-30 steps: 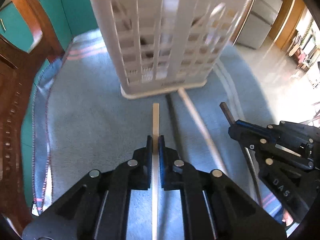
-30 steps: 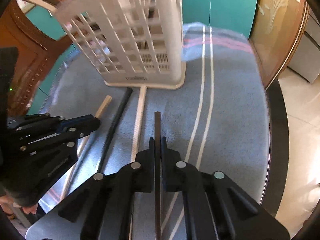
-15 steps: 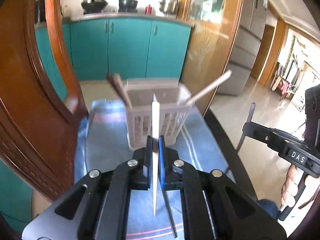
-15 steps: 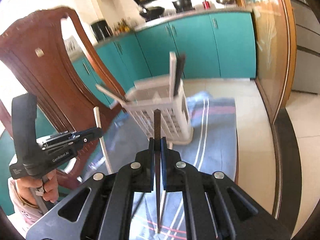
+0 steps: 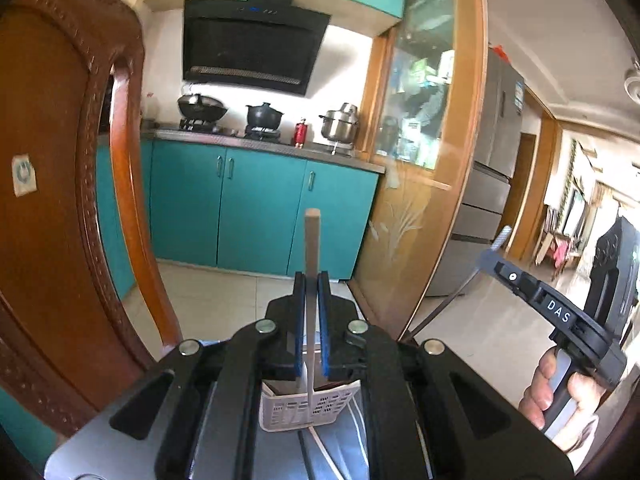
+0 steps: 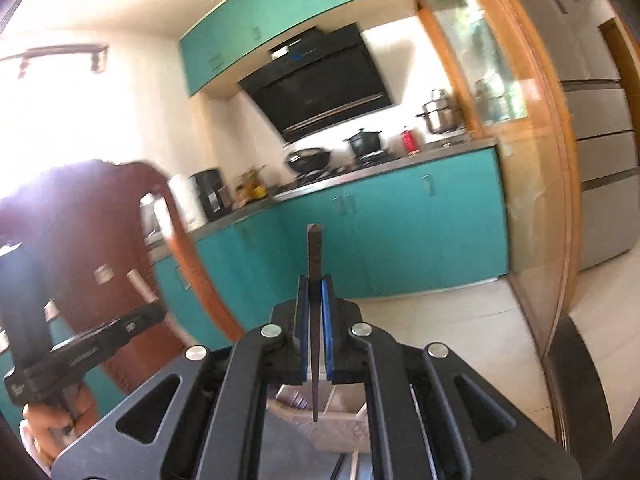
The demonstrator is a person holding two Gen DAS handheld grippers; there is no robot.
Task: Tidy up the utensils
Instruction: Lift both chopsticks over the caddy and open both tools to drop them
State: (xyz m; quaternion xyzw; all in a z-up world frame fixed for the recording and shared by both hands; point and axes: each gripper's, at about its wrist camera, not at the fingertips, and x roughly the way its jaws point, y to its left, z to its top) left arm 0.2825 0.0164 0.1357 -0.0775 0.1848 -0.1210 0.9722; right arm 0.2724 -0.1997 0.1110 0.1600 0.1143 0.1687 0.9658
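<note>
My left gripper [image 5: 311, 280] is shut on a pale wooden chopstick [image 5: 311, 240] held upright, its lower end hanging over the white slotted utensil basket [image 5: 308, 408]. My right gripper [image 6: 315, 282] is shut on a dark chopstick [image 6: 315, 252], also upright, its tip pointing down over the basket [image 6: 336, 424]. The right gripper also shows in the left wrist view [image 5: 486, 256], off to the right and high. The left gripper shows in the right wrist view [image 6: 156, 312] at the left. Two chopsticks [image 5: 320, 440] lie on the blue cloth in front of the basket.
A carved wooden chair back [image 5: 52, 200] stands close on the left. A wood-framed glass partition [image 5: 424, 160] rises behind the table on the right. Teal kitchen cabinets [image 5: 256, 212] and a stove are further back. A dark table edge [image 6: 576, 380] curves at the right.
Both grippers have risen from the cloth and tilted upward, carrying their chopsticks upright above the basket. The basket now sits low in both views.
</note>
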